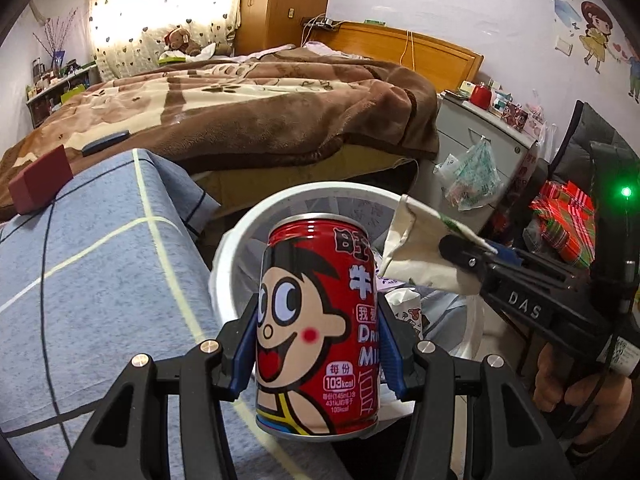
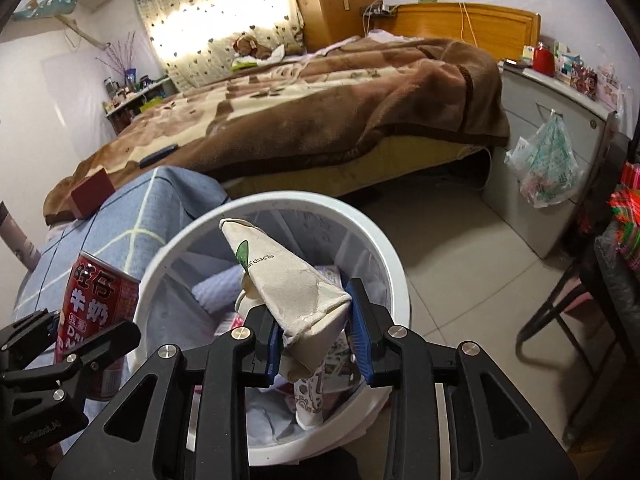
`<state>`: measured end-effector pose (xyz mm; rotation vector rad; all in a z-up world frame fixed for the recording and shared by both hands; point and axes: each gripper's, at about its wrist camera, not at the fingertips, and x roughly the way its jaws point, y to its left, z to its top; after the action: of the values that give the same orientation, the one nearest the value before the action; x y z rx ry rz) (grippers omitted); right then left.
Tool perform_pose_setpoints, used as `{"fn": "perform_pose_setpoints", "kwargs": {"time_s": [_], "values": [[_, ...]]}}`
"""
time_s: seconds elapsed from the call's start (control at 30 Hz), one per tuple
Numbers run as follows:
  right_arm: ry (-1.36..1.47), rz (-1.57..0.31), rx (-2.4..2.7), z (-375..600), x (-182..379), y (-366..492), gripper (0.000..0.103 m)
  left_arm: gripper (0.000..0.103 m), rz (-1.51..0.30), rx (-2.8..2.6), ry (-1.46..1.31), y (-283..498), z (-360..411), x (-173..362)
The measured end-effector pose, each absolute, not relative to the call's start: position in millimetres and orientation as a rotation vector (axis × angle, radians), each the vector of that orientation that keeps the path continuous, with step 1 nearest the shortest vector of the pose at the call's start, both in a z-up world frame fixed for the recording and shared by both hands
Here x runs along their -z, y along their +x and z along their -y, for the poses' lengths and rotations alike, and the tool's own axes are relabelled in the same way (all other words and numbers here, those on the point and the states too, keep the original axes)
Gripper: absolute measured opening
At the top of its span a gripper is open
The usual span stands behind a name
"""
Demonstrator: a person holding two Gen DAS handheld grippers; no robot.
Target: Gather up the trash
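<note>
A red milk drink can with a cartoon face stands upright between the blue pads of my left gripper, which is shut on it at the near left edge of a white trash bin. My right gripper is shut on a crushed beige paper cup, over the open bin. Several wrappers and a patterned cup lie inside the bin. In the left wrist view the paper cup hangs from the right gripper at the right. The can shows at the lower left of the right wrist view.
A blue checked cloth surface lies left of the bin, with a dark red box on it. Behind is a bed with a brown blanket. A grey cabinet with a hanging plastic bag and a black chair stand at the right.
</note>
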<state>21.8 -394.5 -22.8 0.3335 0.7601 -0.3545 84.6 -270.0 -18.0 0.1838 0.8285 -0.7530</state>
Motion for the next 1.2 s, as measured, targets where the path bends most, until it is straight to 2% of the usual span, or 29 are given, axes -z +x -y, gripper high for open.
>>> {"fn": "perform_pose_setpoints", "kwargs": {"time_s": [0.1, 0.2, 0.77, 1.2], "values": [[0.319, -0.759, 0.362, 394, 23, 17, 0.037, 0.065, -0.819, 0.746, 0.186, 84, 271, 16], [0.301, -0.741, 0.358, 393, 20, 13, 0.055, 0.066, -0.814, 0.735, 0.176, 84, 267, 14], [0.286, -0.631, 0.345, 362, -1, -12, 0.055, 0.075, -0.744, 0.648, 0.133, 65, 232, 1], [0.199, -0.584, 0.293, 308, -8, -41, 0.055, 0.076, -0.652, 0.469, 0.123, 23, 179, -6]]}}
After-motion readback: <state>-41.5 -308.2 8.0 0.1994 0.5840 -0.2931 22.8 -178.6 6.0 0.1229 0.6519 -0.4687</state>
